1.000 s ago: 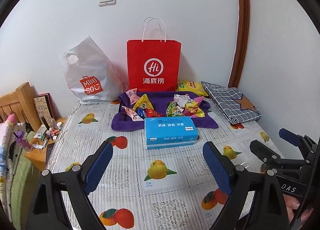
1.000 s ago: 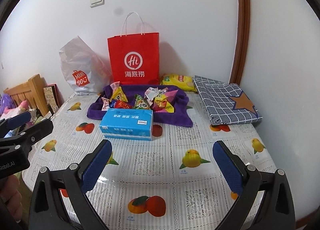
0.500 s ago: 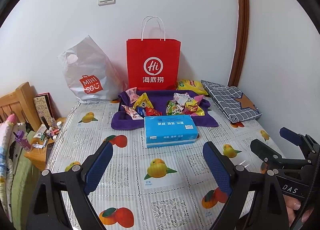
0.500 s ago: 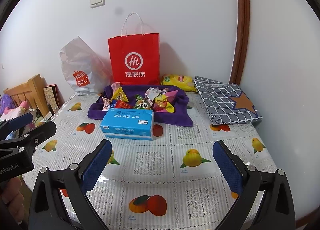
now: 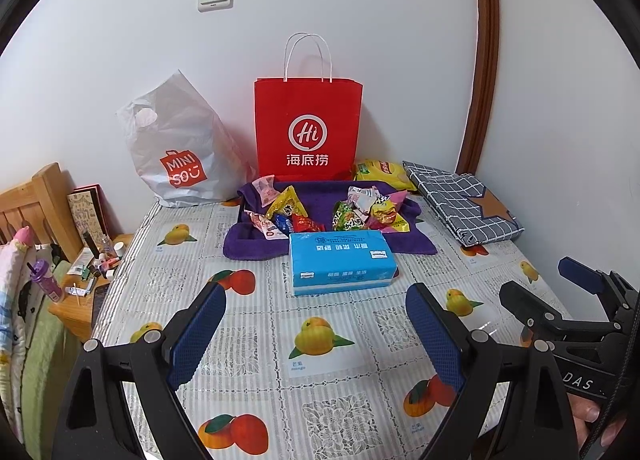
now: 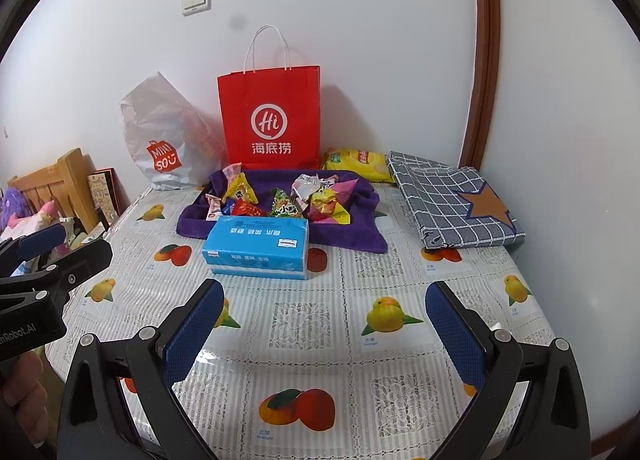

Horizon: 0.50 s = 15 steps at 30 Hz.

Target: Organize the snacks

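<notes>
Snack pkts heaped on purple towel, red bag behind

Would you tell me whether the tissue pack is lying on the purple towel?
No, the tissue pack lies on the tablecloth just in front of the purple towel.
</notes>
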### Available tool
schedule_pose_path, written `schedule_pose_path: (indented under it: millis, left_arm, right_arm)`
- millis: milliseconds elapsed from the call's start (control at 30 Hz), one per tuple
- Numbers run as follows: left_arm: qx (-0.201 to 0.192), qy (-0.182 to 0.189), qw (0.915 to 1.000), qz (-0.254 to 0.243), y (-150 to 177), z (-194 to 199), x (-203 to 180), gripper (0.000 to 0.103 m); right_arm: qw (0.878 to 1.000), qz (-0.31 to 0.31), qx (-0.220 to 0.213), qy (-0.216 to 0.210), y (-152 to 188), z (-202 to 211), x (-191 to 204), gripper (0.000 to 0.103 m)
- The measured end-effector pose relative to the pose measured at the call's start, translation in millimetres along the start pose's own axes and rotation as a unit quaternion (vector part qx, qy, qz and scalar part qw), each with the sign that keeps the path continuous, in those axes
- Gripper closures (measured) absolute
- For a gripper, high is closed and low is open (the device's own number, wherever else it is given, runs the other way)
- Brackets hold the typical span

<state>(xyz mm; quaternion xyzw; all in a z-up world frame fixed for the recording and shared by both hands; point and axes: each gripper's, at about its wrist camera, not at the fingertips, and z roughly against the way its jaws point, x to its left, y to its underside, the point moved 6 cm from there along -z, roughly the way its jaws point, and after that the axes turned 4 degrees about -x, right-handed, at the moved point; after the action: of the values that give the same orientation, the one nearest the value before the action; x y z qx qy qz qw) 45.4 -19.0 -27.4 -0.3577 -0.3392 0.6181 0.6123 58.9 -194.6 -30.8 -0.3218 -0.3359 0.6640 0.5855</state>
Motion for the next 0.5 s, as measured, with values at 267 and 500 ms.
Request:
schedule_pose_path:
  millis: [267, 500]
  left_arm:
    - [0.0, 0.001, 1.0, 0.0, -0.2, 0.8, 0.5, 0.012]
    - [0.0, 0.0, 1.0, 0.0, 0.1, 0.8, 0.3, 0.012]
  right_arm:
    - [1.0, 0.0, 0.0, 0.0, 0.0, 0.0, 0.5, 0.003]
    - [1.0, 0.0, 0.0, 0.0, 0.7, 0.8, 2.2, 0.003]
